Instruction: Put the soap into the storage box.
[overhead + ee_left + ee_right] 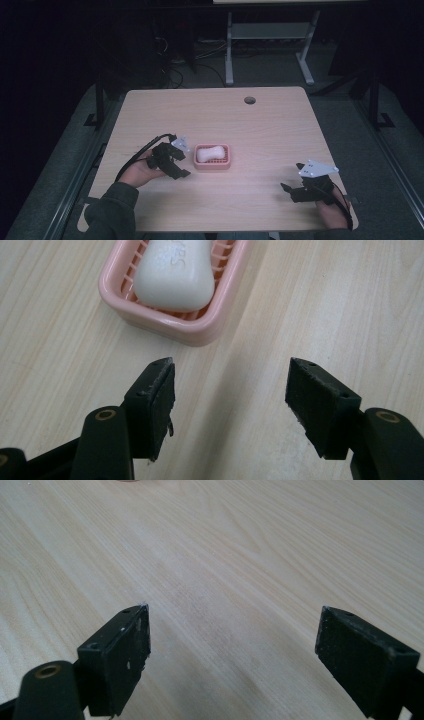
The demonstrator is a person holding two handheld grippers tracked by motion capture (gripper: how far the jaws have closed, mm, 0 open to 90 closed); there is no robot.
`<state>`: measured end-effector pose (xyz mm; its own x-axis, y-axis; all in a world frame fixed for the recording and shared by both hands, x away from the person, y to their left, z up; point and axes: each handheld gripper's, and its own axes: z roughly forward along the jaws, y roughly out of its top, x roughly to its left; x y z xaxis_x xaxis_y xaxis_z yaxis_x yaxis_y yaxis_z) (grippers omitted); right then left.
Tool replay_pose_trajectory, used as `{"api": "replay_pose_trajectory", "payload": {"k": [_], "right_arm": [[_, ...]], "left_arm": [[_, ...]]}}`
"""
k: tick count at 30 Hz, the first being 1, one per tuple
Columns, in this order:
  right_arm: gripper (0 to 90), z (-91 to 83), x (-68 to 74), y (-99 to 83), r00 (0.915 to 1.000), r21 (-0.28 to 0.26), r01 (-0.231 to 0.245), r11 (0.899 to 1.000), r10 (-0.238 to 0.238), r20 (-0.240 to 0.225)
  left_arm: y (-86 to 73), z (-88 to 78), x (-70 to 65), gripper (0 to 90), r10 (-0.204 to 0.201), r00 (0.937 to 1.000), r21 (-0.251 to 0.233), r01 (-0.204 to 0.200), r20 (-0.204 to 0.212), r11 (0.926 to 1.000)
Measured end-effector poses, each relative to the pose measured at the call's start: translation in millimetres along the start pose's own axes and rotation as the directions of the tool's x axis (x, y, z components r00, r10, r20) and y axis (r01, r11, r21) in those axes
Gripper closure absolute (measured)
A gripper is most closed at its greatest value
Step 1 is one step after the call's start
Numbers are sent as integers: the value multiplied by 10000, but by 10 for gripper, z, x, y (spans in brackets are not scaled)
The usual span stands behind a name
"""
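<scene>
- Fingers (155,405) of the left gripper (230,405) are apart, with bare table (270,125) between them.
- Fingers (125,655) of the right gripper (235,655) are spread wide too and hold nothing.
- Just past the left gripper sits the pink soap dish (150,315).
- White soap (175,270) lies inside the dish.
- Far off to the side, the right gripper rests near the table's corner.

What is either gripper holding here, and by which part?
Nothing is held. The left gripper is open just short of the pink soap dish with its white soap; the right gripper is open above bare table.
</scene>
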<state>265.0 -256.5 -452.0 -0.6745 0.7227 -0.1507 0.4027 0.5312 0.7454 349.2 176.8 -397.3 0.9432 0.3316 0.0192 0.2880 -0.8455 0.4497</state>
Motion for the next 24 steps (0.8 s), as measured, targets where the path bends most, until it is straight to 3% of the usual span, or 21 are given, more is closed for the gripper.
{"api": "replay_pose_trajectory", "payload": {"k": [24], "right_arm": [[138, -7, 17, 1, 9999, 101, 56, 9999, -57, 118]], "left_arm": [[-273, -28, -148, 303, 6, 9995, -80, -9, -321, 10000]]}}
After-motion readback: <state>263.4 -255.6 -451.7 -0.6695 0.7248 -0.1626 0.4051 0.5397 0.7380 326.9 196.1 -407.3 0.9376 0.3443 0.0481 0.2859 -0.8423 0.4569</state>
